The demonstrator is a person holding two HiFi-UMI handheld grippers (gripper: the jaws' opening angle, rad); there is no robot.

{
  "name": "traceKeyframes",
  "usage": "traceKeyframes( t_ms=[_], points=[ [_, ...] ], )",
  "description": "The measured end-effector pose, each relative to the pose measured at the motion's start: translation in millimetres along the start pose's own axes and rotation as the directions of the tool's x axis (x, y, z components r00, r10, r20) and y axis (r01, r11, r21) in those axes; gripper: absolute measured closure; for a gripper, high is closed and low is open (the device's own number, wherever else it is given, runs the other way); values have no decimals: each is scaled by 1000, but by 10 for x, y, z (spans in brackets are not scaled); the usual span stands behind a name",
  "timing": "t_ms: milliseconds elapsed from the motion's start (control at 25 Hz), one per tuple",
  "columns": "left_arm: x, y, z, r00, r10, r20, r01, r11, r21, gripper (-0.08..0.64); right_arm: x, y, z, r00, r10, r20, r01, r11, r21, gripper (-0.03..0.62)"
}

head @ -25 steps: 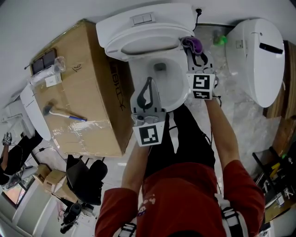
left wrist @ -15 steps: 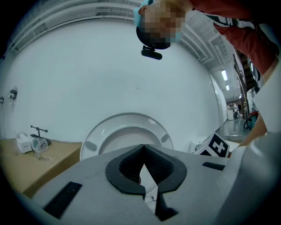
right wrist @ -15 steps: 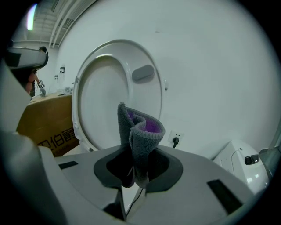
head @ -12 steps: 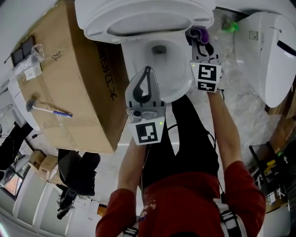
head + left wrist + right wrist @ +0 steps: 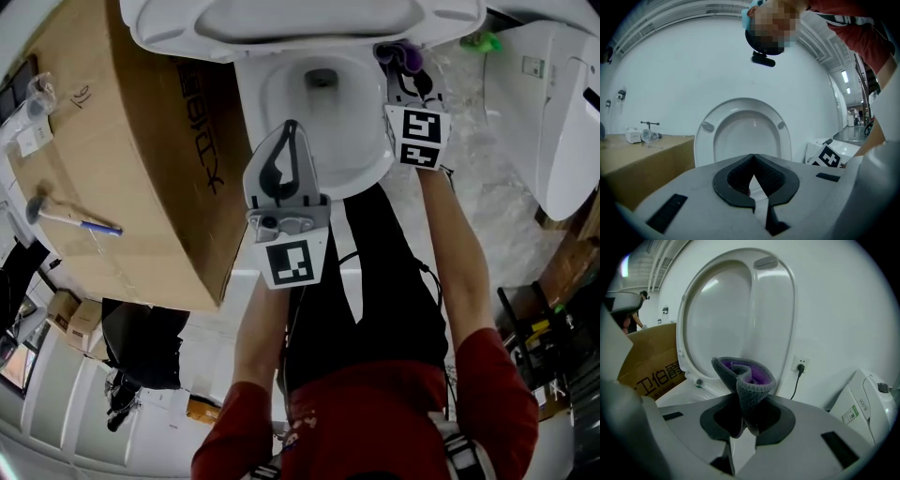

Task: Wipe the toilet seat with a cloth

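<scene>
The white toilet (image 5: pixel 361 164) fills the top of the head view, its seat and lid (image 5: pixel 291 21) raised upright (image 5: pixel 743 136) (image 5: pixel 736 310). My left gripper (image 5: pixel 289 133) hangs over the bowl's near left rim, shut with nothing in it (image 5: pixel 753 161). My right gripper (image 5: pixel 405 82) is at the bowl's right rim, shut on a folded grey and purple cloth (image 5: pixel 405 58) (image 5: pixel 746 378). The cloth sticks out past the right jaws (image 5: pixel 744 417), in front of the raised seat.
A large cardboard box (image 5: pixel 112 159) stands tight against the toilet's left side, with a hammer (image 5: pixel 66 217) on top. A second white toilet (image 5: pixel 562 112) lies at the right. A wall socket with a plug (image 5: pixel 800 366) is behind the toilet.
Both grippers have come down closer to the bowl, and the toilet now sits higher and larger in the head view. The cloth stays clamped in the right gripper.
</scene>
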State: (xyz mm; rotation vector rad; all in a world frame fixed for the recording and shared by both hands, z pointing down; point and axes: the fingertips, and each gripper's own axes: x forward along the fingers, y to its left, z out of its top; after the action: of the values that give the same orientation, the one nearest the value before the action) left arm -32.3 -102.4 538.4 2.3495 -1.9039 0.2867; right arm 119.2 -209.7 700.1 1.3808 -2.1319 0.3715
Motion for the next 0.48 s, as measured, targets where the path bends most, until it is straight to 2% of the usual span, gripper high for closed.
traceKeyframes(
  t_ms=[160, 320, 480],
  points=[
    [-39, 51, -101, 1000, 6, -11, -6, 1000, -3, 548, 155, 2, -166, 998, 8, -56, -3, 997, 75, 529],
    [-75, 77, -164, 1000, 3, -27, -3, 1000, -7, 546, 153, 13, -180, 998, 8, -60, -4, 998, 64, 529],
    [-93, 100, -73, 1000, -4, -20, 4, 1000, -7, 546, 54, 33, -170, 997, 13, -74, -8, 998, 58, 529]
  ],
)
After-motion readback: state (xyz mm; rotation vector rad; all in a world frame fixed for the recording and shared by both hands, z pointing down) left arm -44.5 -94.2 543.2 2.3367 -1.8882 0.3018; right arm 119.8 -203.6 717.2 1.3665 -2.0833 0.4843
